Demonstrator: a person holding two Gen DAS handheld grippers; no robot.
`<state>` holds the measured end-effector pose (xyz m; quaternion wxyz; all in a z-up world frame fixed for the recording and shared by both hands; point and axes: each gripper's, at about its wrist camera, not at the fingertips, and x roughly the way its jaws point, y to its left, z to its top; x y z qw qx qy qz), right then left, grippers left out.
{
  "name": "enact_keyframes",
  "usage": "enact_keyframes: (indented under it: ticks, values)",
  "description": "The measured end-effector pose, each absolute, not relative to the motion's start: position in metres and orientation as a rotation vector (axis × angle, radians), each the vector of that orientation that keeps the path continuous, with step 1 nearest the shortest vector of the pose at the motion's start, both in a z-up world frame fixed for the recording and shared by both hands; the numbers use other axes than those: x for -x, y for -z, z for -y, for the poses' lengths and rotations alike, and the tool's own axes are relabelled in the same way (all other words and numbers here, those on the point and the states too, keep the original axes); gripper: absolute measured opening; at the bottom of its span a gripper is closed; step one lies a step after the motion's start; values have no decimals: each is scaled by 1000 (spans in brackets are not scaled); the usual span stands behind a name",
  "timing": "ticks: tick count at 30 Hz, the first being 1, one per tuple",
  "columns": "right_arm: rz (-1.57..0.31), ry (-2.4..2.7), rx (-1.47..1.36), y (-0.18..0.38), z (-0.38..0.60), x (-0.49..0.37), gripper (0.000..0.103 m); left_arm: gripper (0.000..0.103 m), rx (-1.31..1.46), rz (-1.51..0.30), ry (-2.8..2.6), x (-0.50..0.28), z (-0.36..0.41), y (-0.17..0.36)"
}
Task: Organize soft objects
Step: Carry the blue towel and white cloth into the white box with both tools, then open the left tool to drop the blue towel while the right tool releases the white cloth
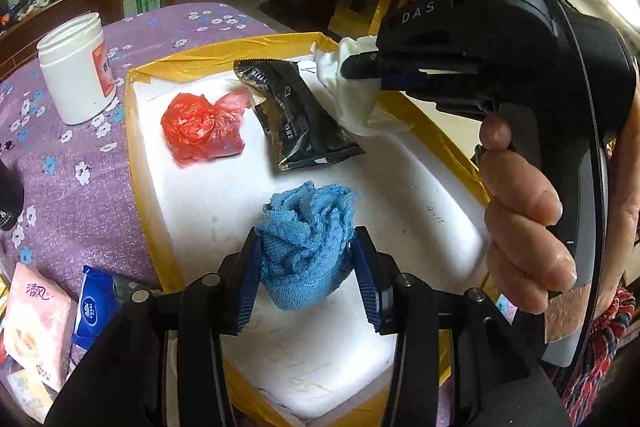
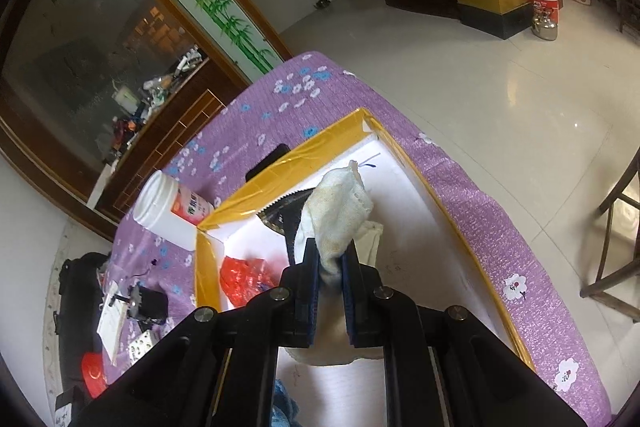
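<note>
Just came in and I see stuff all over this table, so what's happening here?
A person is sorting soft things into a white foam tray with yellow-taped edges, a handheld gripper in each hand. The left gripper is clamped on a bunched blue towel low over the tray. The right gripper is shut on a white cloth above the tray's far end. A crumpled red plastic bag and a black foil packet already lie in the tray.

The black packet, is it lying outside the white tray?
No, the black packet lies inside the white tray, beside the red plastic bag.
</note>
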<state>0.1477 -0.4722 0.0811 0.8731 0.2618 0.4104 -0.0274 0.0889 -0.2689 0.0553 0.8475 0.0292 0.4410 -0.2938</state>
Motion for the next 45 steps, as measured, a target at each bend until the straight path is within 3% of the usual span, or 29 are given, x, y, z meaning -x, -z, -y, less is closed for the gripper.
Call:
enact_keyframes:
  ticks: [27,31,34,36,37,45]
  values:
    - [-938,87,-446,-62,457,-161,15,41,-38,-962,580,-105,268,-42]
    - [-936,96,-456,-62,460,-160,15,46,-31,-959,582,-105,267,-43]
    - [-928,96,-461,-64,460,-158,25,54,-23,-952,592,-104,266,-44]
    - [-907,89,-458,-68,459,-156,46,60,-21,-941,593,-103,266,-46]
    - [-898,88,-452,-69,458,-155,49,63,-22,-937,590,-103,266,-46]
    - [-836,44,-497,-83,461,-146,51,63,-12,-918,576,-102,261,-50]
